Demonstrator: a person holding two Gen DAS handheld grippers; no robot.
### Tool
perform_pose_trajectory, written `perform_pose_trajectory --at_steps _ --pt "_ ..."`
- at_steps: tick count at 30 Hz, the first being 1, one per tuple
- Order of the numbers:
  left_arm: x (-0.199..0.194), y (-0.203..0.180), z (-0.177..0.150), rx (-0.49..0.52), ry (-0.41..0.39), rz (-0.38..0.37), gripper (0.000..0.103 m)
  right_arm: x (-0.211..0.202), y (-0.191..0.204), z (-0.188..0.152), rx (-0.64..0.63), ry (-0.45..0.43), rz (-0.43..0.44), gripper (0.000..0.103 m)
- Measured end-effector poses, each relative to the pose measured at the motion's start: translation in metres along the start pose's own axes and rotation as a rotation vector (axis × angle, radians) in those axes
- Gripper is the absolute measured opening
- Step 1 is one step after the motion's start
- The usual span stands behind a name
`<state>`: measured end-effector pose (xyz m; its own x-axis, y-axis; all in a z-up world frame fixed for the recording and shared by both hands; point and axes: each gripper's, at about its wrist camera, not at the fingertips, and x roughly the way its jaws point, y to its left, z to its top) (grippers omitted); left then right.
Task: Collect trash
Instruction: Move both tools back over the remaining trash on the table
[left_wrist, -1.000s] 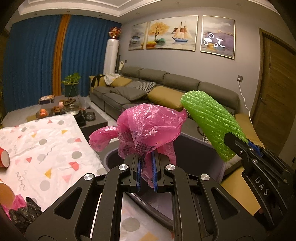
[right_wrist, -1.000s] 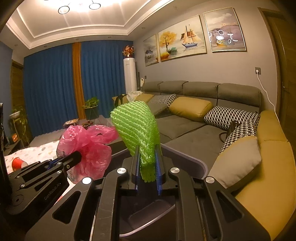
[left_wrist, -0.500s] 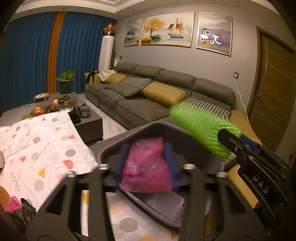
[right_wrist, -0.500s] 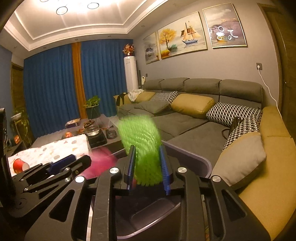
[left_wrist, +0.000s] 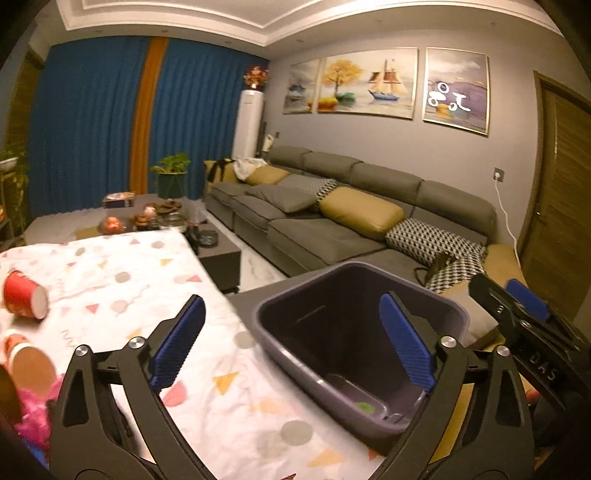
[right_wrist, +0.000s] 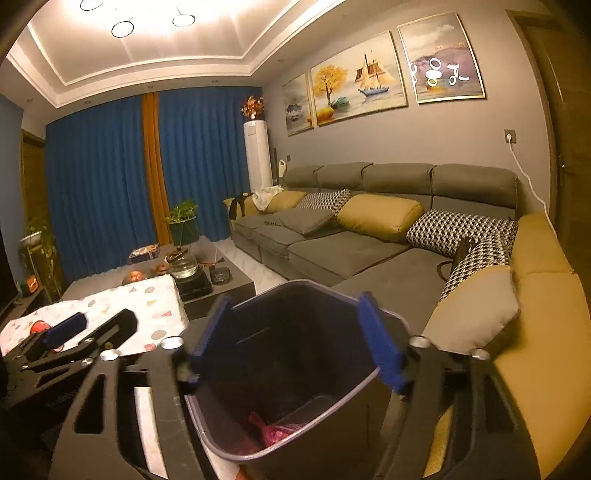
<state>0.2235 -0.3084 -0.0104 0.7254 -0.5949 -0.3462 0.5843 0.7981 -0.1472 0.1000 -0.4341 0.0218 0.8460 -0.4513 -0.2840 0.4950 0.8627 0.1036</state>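
A dark grey bin (left_wrist: 456, 314) stands at the table's right end. My left gripper (left_wrist: 291, 345) hovers just left of it, its jaws opening wide with nothing between the blue pads (left_wrist: 177, 343). A scrap of green foam net (left_wrist: 365, 406) lies on the bin's floor. My right gripper (right_wrist: 295, 339) hangs over the bin (right_wrist: 332, 291), jaws opening and blurred, with nothing between them. The pink plastic bag (right_wrist: 273, 430) lies at the bottom. Each gripper shows in the other's view, the right gripper (left_wrist: 506, 295) and the left gripper (right_wrist: 96, 325).
A white patterned tablecloth (left_wrist: 122, 280) carries a tipped red cup (left_wrist: 26, 299), a second cup (left_wrist: 26, 362) and pink trash (left_wrist: 33, 417) at the lower left. A grey sofa (left_wrist: 332, 236) runs behind the bin, and a cluttered coffee table (right_wrist: 207, 280) stands beyond.
Both grippers opened. The pink bag left the left gripper and the green foam net left the right; both dropped into the bin. The left gripper shifted left.
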Motion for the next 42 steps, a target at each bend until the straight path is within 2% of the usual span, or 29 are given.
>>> perform_pose_trajectory --at_steps 3,5,7,13,18,24,29,37,42 --pt "-0.021 0.007 -0.004 0.002 -0.009 0.048 0.097 -0.011 0.005 -0.002 -0.023 -0.013 -0.011 0.088" --pt "-0.032 0.011 -0.006 0.003 -0.011 0.073 0.097 -0.017 0.008 -0.004 -0.036 -0.016 -0.015 0.089" --pt "-0.045 0.017 -0.008 0.000 -0.012 0.095 0.097 -0.024 0.011 -0.007 -0.044 -0.011 -0.014 0.098" --pt "-0.093 0.033 -0.016 0.009 -0.040 0.183 0.097 -0.047 0.018 -0.016 -0.034 -0.007 0.005 0.098" --pt "-0.135 0.053 -0.027 -0.009 -0.064 0.264 0.097 -0.063 0.027 -0.024 -0.013 -0.006 0.054 0.098" --pt "-0.183 0.089 -0.043 -0.049 -0.075 0.386 0.097 -0.086 0.060 -0.036 -0.031 -0.024 0.154 0.098" --pt "-0.218 0.125 -0.059 -0.123 -0.066 0.481 0.097 -0.100 0.097 -0.049 -0.072 -0.003 0.243 0.098" --pt "-0.266 0.171 -0.078 -0.174 -0.074 0.619 0.097 -0.118 0.152 -0.070 -0.107 0.030 0.372 0.098" --pt "-0.291 0.197 -0.085 -0.201 -0.079 0.695 0.097 -0.123 0.199 -0.089 -0.183 0.079 0.466 0.098"
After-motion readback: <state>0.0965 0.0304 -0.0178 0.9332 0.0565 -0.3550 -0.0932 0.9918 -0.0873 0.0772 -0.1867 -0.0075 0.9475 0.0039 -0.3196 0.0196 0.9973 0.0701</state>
